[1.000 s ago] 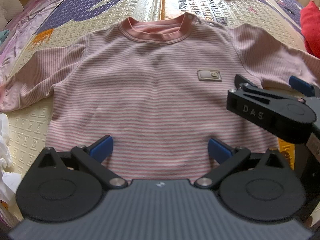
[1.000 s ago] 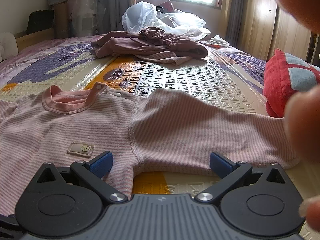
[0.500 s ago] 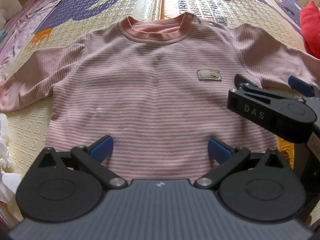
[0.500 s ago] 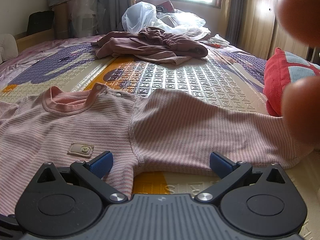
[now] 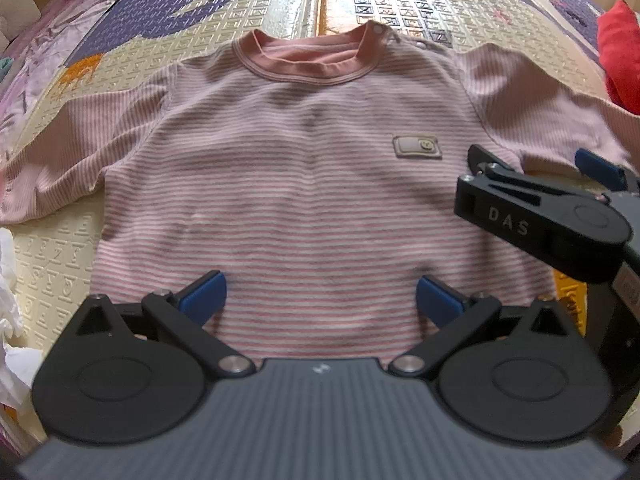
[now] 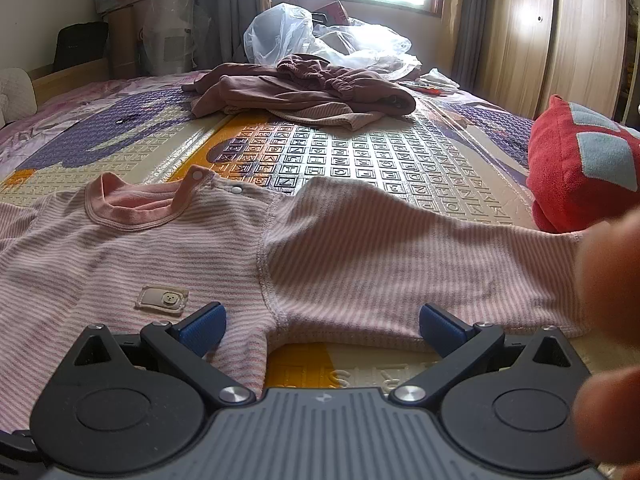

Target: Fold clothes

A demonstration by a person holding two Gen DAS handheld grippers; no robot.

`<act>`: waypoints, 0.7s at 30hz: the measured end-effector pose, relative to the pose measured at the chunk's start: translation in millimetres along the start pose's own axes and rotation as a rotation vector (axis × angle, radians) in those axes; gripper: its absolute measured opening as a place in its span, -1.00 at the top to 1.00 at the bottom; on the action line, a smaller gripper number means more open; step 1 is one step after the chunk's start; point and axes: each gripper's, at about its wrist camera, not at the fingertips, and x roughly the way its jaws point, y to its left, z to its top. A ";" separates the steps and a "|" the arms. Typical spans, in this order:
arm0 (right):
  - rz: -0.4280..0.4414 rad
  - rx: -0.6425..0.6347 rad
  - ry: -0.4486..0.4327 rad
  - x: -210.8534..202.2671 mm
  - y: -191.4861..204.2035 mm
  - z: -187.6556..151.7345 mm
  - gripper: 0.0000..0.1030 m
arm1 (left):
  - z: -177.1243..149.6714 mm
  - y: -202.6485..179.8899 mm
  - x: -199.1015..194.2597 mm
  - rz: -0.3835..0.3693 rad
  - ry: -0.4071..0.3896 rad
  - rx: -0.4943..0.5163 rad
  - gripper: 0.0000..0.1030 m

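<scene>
Shirt [image 5: 312, 184] flat beneath both spread claws

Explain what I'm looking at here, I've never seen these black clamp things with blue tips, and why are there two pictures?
Each picture comes from a camera mounted on a handheld two-finger gripper; a person carries one per hand. One looks out over the left gripper, the other over the right gripper. The blue tips are finger pads, spread apart, so both grippers are open and hold nothing. Below them a pink striped shirt lies flat, front up, sleeves out, on a patterned mat. Farther back sit a heap of brownish clothes and a red cushion. The blur at the right view's edge is a person's hand.
</scene>
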 end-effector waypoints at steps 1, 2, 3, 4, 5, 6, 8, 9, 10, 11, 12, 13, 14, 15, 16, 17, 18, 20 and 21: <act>0.000 -0.001 0.000 -0.2 0.2 0.0 -0.99 | -0.1 -0.1 0.0 0.001 -0.001 0.000 -1.00; -0.002 -0.003 0.000 0.1 0.7 0.0 -0.99 | -0.2 -0.2 0.0 0.002 -0.001 -0.001 -1.00; -0.005 -0.007 -0.001 0.1 1.4 0.0 -0.99 | -0.3 -0.4 0.0 0.003 -0.002 -0.001 -1.00; -0.007 -0.009 -0.002 0.1 1.9 0.0 -0.99 | -0.4 -0.5 0.0 0.004 -0.002 -0.001 -1.00; -0.007 -0.009 -0.002 0.3 1.8 0.1 -0.99 | -0.4 -0.6 0.0 0.005 -0.003 -0.002 -1.00; -0.005 -0.007 -0.002 0.4 1.6 0.2 -0.99 | -0.5 -0.7 0.0 0.006 -0.003 -0.002 -1.00; -0.003 -0.004 -0.001 0.8 1.1 0.3 -0.99 | -0.7 -1.0 0.1 0.008 -0.004 -0.002 -1.00; -0.004 -0.005 -0.001 0.9 1.3 0.4 -0.99 | -0.8 -1.1 0.1 0.009 -0.005 -0.003 -1.00; -0.005 -0.006 -0.002 1.0 1.8 0.4 -0.99 | -0.9 -1.2 0.1 0.010 -0.005 -0.003 -1.00; -0.006 -0.008 -0.002 1.1 2.1 0.4 -0.99 | -1.0 -1.1 0.0 0.010 -0.006 -0.003 -1.00; -0.006 -0.007 -0.002 1.1 1.9 0.3 -0.99 | -1.0 -0.9 -0.1 0.009 -0.005 -0.003 -1.00; -0.006 -0.007 -0.002 1.2 1.9 0.3 -0.99 | -1.0 -0.8 0.0 0.008 -0.005 -0.004 -1.00; -0.007 -0.008 -0.003 1.2 2.0 0.1 -0.99 | -0.8 -0.7 0.0 0.008 -0.004 -0.004 -1.00; -0.008 -0.010 -0.003 1.2 2.1 0.0 -0.99 | -0.7 -0.6 0.1 0.007 -0.004 -0.004 -1.00; -0.008 -0.010 -0.003 1.1 2.1 0.0 -0.99 | -0.7 -0.6 0.1 0.007 -0.004 -0.004 -1.00; -0.008 -0.010 -0.003 1.0 2.0 0.0 -0.99 | -0.6 -0.6 0.2 0.008 -0.004 -0.004 -1.00; -0.008 -0.010 -0.002 0.9 1.9 0.0 -0.99 | -0.6 -0.8 0.2 0.008 -0.004 -0.004 -1.00; -0.007 -0.008 -0.002 0.9 1.6 0.1 -0.99 | -0.7 -1.1 0.2 0.010 -0.005 -0.004 -1.00; -0.007 -0.008 -0.001 0.8 1.5 0.1 -0.99 | -0.8 -1.1 0.2 0.010 -0.005 -0.004 -1.00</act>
